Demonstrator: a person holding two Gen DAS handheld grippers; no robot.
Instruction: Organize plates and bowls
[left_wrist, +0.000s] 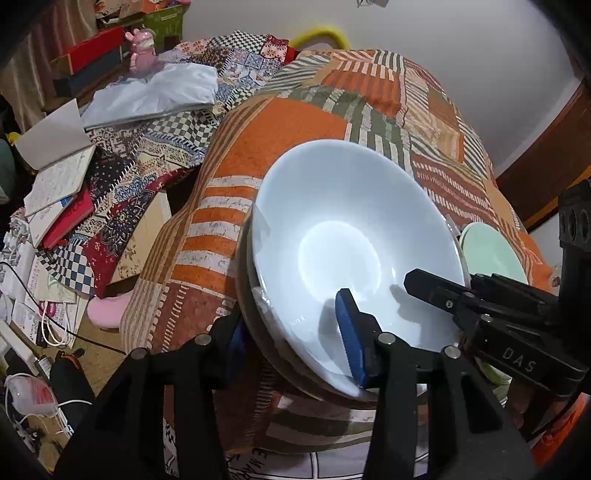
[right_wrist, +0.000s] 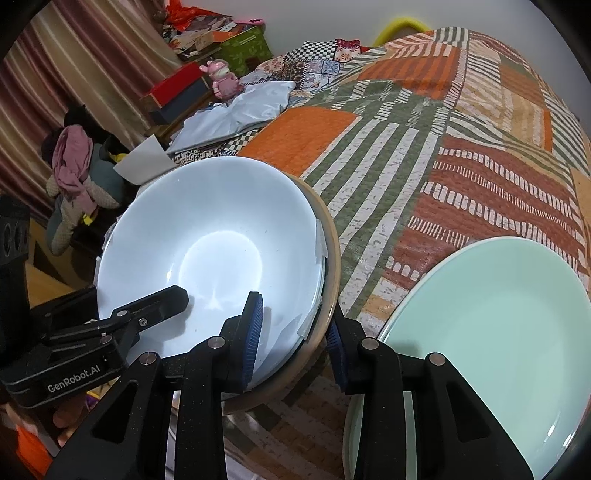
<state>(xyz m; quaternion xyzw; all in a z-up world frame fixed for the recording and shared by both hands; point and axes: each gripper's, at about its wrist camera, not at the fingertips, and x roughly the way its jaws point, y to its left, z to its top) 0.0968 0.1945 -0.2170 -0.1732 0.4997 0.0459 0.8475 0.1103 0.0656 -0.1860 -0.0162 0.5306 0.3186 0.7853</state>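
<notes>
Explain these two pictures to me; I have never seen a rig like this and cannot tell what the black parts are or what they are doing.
The black parts are two hand-held grippers, each with two fingers and blue pads. No robot arm is involved: a person carries one in each hand. Each gripper has a wide-angle camera looking along its own fingers, so one picture comes from the left gripper and the other from the right gripper.

Both are clamped on the near edge of the same stack: a white bowl sitting in a tan-rimmed dish, one finger inside and one outside. Each camera also sees the other gripper reaching in from the side.

The stack rests on a patchwork quilt. Beside it, on the right, lies a pale green plate, untouched.
</notes>
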